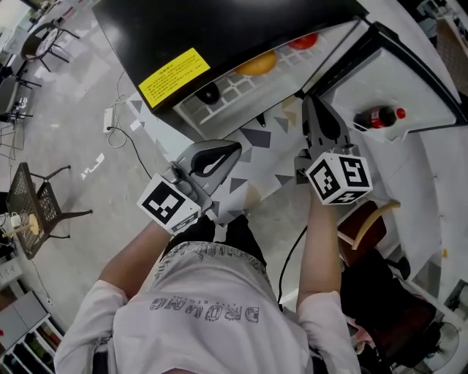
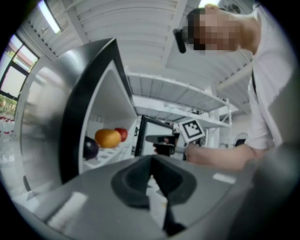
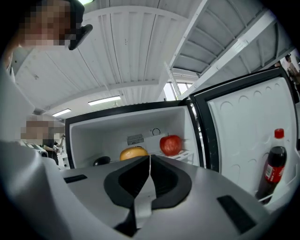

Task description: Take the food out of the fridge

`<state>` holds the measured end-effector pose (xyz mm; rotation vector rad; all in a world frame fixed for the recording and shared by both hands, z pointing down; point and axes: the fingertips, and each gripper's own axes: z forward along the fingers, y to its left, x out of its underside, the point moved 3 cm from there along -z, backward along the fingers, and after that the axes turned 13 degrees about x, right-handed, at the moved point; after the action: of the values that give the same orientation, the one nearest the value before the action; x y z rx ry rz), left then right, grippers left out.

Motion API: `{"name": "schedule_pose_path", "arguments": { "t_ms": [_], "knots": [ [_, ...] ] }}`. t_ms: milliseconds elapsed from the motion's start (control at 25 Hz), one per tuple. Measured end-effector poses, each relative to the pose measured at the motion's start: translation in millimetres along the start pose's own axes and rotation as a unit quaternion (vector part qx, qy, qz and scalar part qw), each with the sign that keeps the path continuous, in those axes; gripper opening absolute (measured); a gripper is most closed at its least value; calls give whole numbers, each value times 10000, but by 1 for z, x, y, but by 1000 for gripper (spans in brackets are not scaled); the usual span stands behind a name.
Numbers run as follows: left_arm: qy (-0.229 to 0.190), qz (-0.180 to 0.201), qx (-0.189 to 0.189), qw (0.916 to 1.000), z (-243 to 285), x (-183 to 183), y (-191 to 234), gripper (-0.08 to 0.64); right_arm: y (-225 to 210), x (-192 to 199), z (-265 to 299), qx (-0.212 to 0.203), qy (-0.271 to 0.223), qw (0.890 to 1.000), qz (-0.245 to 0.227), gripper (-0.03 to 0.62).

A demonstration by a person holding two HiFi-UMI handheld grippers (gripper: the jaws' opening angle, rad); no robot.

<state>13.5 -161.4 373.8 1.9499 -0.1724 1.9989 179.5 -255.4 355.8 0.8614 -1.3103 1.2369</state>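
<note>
The fridge (image 1: 219, 22) stands open, with its door (image 1: 409, 88) swung to the right. On its white wire shelf lie an orange (image 1: 257, 64), a red apple (image 1: 303, 40) and a dark purple fruit (image 1: 208, 93). The right gripper view shows the orange (image 3: 133, 153), the apple (image 3: 171, 144) and the dark fruit (image 3: 101, 161) straight ahead. My right gripper (image 1: 308, 102) is shut and empty, just in front of the shelf's edge. My left gripper (image 1: 232, 148) is shut and empty too, lower and to the left, outside the fridge. It sees the orange (image 2: 108, 138) past the fridge's side.
A cola bottle (image 1: 376, 117) stands in the door's shelf, also seen at the right of the right gripper view (image 3: 274, 171). A mesh chair (image 1: 36, 197) and a cable with a power strip (image 1: 108, 117) are on the floor at left. A brown chair (image 1: 365, 219) is at right.
</note>
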Motion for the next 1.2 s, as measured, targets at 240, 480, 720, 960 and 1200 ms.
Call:
{"name": "schedule_pose_path", "arguments": {
  "t_ms": [240, 480, 720, 960, 1200],
  "knots": [
    [-91, 57, -90, 9999, 23, -11, 4, 8, -11, -8, 26, -189, -22, 9997, -117, 26],
    [-115, 76, -241, 9996, 38, -15, 10, 8, -21, -18, 49, -298, -60, 9991, -286, 96],
    [-143, 62, -363, 9992, 53, -14, 18, 8, -28, -21, 71, -443, 21, 9985, -334, 164],
    [-159, 19, -463, 9988, 64, -13, 26, 8, -33, -22, 94, -442, 100, 9980, -432, 241],
    [-173, 17, -515, 9985, 70, -14, 30, 8, -35, -20, 114, -360, 181, 9972, -636, 261]
  ]
}}
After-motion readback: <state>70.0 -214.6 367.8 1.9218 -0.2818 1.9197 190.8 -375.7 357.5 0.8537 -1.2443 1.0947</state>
